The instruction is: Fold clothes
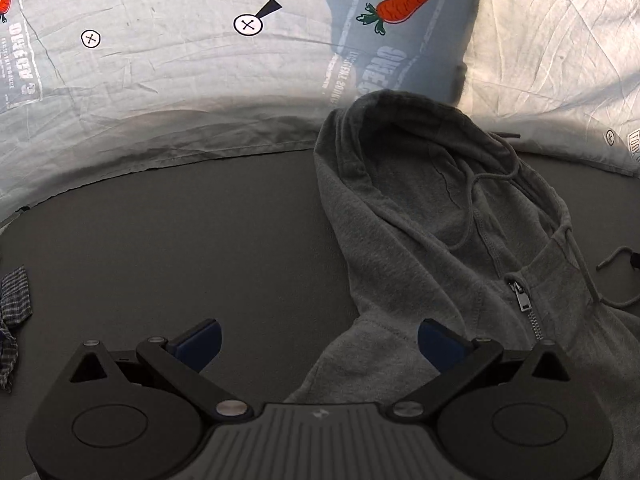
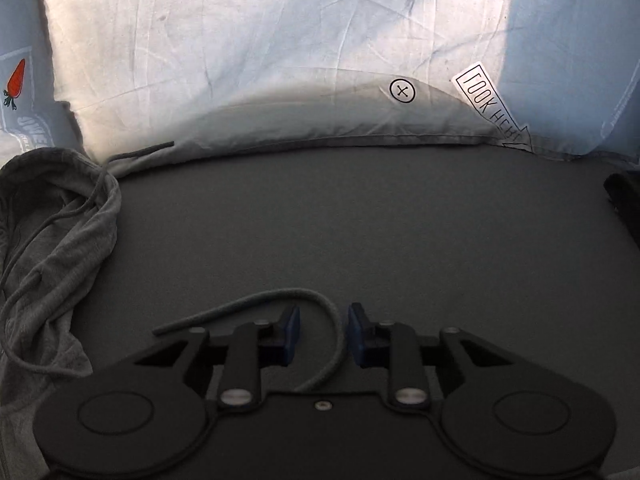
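A grey zip-up hoodie (image 1: 420, 248) lies on the dark grey bed surface (image 1: 180, 248), hood toward the pillows, zipper pull (image 1: 522, 296) showing. My left gripper (image 1: 318, 340) is open wide, its blue pads (image 1: 200, 340) on either side of the hoodie's left shoulder edge, holding nothing. In the right wrist view the hood (image 2: 52, 248) lies at the left. My right gripper (image 2: 323, 334) is open with a narrow gap. A loose drawstring (image 2: 280, 300) curves between its blue pads (image 2: 290, 332), not pinched.
Printed pillows (image 1: 160, 60) with a carrot motif (image 1: 396, 8) line the far edge; one also shows in the right wrist view (image 2: 260, 40). A checked cloth (image 1: 14, 304) lies at the far left. A dark object (image 2: 624, 200) sits at the right edge.
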